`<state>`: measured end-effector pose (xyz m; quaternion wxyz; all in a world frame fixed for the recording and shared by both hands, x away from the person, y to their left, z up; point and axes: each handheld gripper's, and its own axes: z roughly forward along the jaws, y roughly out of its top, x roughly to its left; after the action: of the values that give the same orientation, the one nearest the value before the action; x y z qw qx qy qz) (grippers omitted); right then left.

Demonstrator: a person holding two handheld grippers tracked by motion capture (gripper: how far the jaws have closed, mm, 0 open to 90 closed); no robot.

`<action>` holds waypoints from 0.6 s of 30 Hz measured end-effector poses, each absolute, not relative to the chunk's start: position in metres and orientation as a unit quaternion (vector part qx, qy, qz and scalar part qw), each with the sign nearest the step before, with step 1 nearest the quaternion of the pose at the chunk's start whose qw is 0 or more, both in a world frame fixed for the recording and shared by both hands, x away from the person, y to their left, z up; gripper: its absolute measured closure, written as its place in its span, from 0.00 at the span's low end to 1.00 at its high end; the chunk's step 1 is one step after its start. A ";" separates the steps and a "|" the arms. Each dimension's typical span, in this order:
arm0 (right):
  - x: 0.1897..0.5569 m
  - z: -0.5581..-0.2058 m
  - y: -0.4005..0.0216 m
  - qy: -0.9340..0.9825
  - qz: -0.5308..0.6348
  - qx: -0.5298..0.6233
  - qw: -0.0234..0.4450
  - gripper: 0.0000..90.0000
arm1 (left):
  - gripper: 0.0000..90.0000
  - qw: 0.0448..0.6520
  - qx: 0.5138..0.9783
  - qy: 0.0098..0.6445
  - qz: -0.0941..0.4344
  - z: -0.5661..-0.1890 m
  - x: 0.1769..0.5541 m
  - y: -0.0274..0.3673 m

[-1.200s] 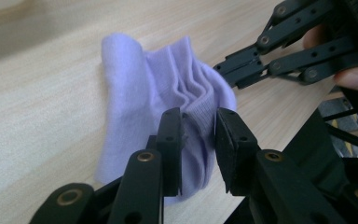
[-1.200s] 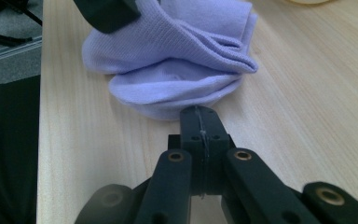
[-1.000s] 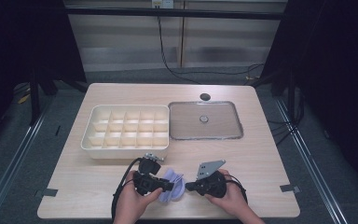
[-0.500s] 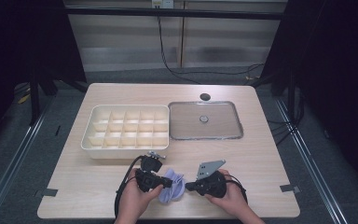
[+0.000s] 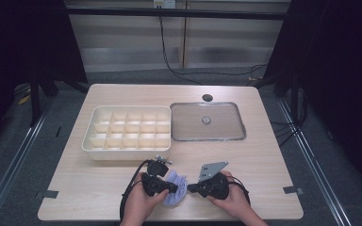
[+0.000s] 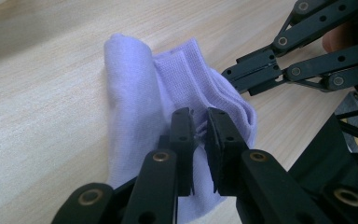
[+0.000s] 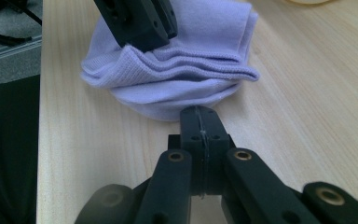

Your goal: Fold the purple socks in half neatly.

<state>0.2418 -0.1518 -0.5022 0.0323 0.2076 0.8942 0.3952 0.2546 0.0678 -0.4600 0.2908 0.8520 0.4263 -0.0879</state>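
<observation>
You have 1 purple sock (image 5: 175, 188), 1 divided box (image 5: 128, 133), 1 clear lid (image 5: 206, 121) and 2 grippers, left (image 5: 168, 186) and right (image 5: 193, 188).

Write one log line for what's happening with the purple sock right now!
left gripper: pinching sock | purple sock: rolled, on table | right gripper: shut, at sock's edge

The left gripper (image 6: 196, 135) has just closed its jaws further, now pinching a fold of the lilac cloth (image 6: 140, 98).
</observation>
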 end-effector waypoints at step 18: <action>0.242 -0.502 -0.152 0.894 0.395 0.209 0.031 1.00 | 0.87 0.277 0.864 0.416 -0.067 -0.472 0.250 0.064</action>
<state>0.2417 -0.1518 -0.5021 0.0314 0.2085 0.8941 0.3951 0.2495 0.0644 -0.4720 0.2768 0.8638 0.4155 -0.0675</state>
